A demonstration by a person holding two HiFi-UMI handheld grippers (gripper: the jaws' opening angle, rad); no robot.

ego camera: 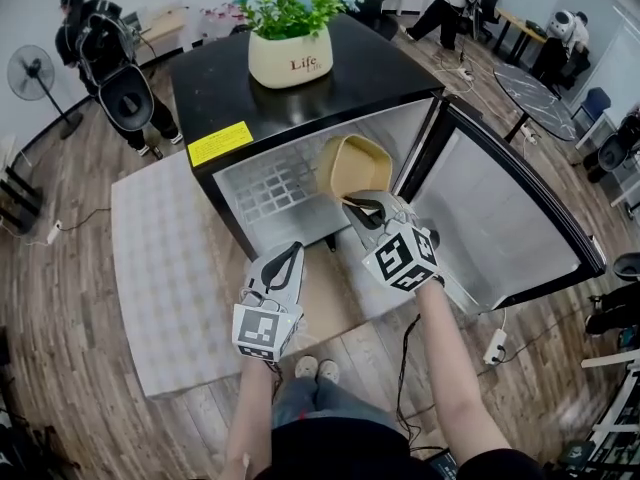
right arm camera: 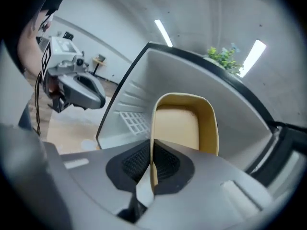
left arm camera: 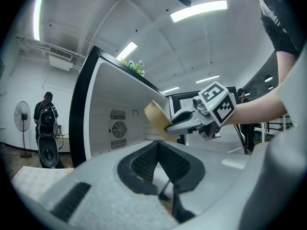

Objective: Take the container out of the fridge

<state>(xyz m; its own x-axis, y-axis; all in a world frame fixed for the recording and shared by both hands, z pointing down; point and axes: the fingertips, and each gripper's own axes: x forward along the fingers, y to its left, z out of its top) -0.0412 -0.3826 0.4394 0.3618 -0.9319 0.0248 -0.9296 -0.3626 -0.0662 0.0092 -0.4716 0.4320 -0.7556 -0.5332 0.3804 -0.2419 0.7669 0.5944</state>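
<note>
Evidently the tan, thin-walled, rounded-square container (ego camera: 352, 166) is light and empty: it hangs tipped on its side, open mouth towards the person, carried by one wall alone. The right gripper (ego camera: 362, 206) has its jaws clamped on that wall just below the rim, one ribbed black pad inside and one outside. The container sits at the mouth of the small black fridge (ego camera: 230, 88), on the side nearest the open grey-lined door (ego camera: 500, 218); whether it is fully clear of the cabinet I cannot tell.

Such a thin wall will probably flex, and the smooth matt surface may slip if swung, so a pinch low on the wall, near a stiffer corner, looks safest. Plastic or pressed pulp, I cannot say.

The left gripper (ego camera: 285, 258) hovers near the fridge front, apart from the container, jaws together with nothing between them. Inside the fridge there is a white wire shelf (ego camera: 265, 193) against pale ribbed walls; a cream ceramic plant pot (ego camera: 290, 58) stands on the glossy top.
</note>
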